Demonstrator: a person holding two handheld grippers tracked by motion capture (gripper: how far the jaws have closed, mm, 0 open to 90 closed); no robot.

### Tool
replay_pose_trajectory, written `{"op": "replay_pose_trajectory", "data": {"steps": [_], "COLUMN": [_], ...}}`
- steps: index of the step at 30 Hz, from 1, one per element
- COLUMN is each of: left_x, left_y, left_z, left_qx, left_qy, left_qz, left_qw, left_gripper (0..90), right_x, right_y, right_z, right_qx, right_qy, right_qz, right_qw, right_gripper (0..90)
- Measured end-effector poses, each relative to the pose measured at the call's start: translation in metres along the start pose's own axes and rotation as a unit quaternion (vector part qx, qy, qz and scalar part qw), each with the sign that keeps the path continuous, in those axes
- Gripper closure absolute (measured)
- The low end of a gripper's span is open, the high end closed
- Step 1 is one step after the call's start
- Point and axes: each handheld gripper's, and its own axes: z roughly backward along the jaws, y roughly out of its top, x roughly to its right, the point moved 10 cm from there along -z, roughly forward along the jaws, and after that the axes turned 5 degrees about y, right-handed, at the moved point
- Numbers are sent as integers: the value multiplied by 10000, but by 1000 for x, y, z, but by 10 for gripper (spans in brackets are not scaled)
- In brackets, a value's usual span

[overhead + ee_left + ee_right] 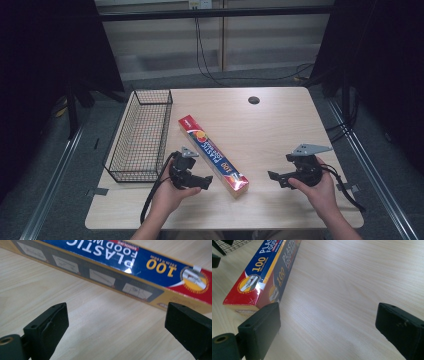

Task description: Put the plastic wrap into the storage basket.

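Observation:
A long blue, red and yellow box of plastic food wrap (212, 154) lies slantwise on the wooden table (280, 125), its near end toward the front. My left gripper (209, 183) is open just left of the box's near end, jaws wide, pointing at its long side (120, 282). My right gripper (272, 177) is open to the right of the box, a gap of bare table between them; the box's near end (252, 293) lies beyond the left jaw in the right gripper view. Both hold nothing.
A black wire basket (141, 135) stands at the table's left side, close beside the box's far end; its corner (229, 244) is in the right gripper view. A round cable hole (254, 100) sits at the back. Cables hang behind the table.

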Motion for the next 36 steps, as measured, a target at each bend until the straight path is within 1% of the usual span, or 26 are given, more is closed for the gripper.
{"op": "replay_pose_trajectory", "data": {"steps": [2,3,4,5,6,7,8,9,10,11,12,13,14,15,16,17,18,19,20,24,25,26,27,31,34,36], "left_x": [-1,-2,-2,-2,-2,-3,-5,-8,-8,-9,-14,-14,-17,-19,-19,-21,-21,-21,-21,-22,-22,-22,-22,-20,-17,-16], "left_y": [2,5,14,14,18,22,32,35,35,39,42,42,44,48,48,54,54,56,58,58,59,59,60,62,61,61], "left_z": [0,-1,-4,-4,-5,-7,-10,-10,-10,-12,-17,-17,-20,-25,-25,-29,-29,-30,-36,-49,-52,-52,-56,-64,-70,-72], "left_qx": [-37,-8,27,27,0,-23,-50,-100,-100,-92,-210,-210,-223,-287,-287,-259,-259,-288,-362,-509,-480,-480,-496,-497,-569,-584], "left_qy": [25,-17,13,13,28,28,18,77,77,111,195,195,230,216,216,216,216,213,235,368,425,425,527,540,609,600], "left_qz": [19,79,262,262,332,452,609,624,624,686,814,814,874,1113,1113,1269,1269,1343,1460,1549,1581,1581,1577,1731,1738,1752], "left_qw": [10000,10000,9997,9997,9994,9990,9981,9980,9980,9975,9963,9963,9957,9931,9931,9913,9913,9903,9883,9859,9853,9853,9848,9822,9812,9810], "left_gripper": [50,50,50,48,48,46,45,45,45,44,43,37,37,36,33,33,32,32,28,21,20,20,20,12,11,0], "right_x": [1,1,1,1,0,0,0,0,0,1,1,1,1,2,2,2,2,2,2,2,1,2,2,3,2,1], "right_y": [-2,-2,-2,-2,-2,-1,0,0,1,0,0,0,0,1,1,1,1,1,2,2,2,2,2,3,2,2], "right_z": [0,0,-1,-1,-1,-1,-1,-1,-1,0,0,0,0,1,1,1,1,1,1,1,1,2,2,2,1,0], "right_qx": [-33,-33,-41,-41,-34,-30,-20,0,1,-6,1,1,14,24,31,38,38,55,74,80,73,63,65,121,91,94], "right_qy": [-4,-4,-14,-14,-7,36,14,32,31,16,24,24,18,-10,11,8,8,9,12,13,20,12,-14,-21,-1,8], "right_qz": [-15,-15,-28,-28,-41,-14,-49,-33,-31,-26,-29,-29,-45,-55,-69,-70,-70,-63,-78,-89,-92,-79,-81,-126,-119,-144], "right_qw": [10000,10000,10000,10000,10000,10000,10000,10000,10000,10000,10000,10000,10000,10000,10000,10000,10000,10000,9999,9999,9999,9999,9999,9998,9999,9999], "right_gripper": [62,62,64,64,64,67,67,67,67,67,67,67,67,67,67,67,67,67,68,69,69,70,70,70,70,70]}}
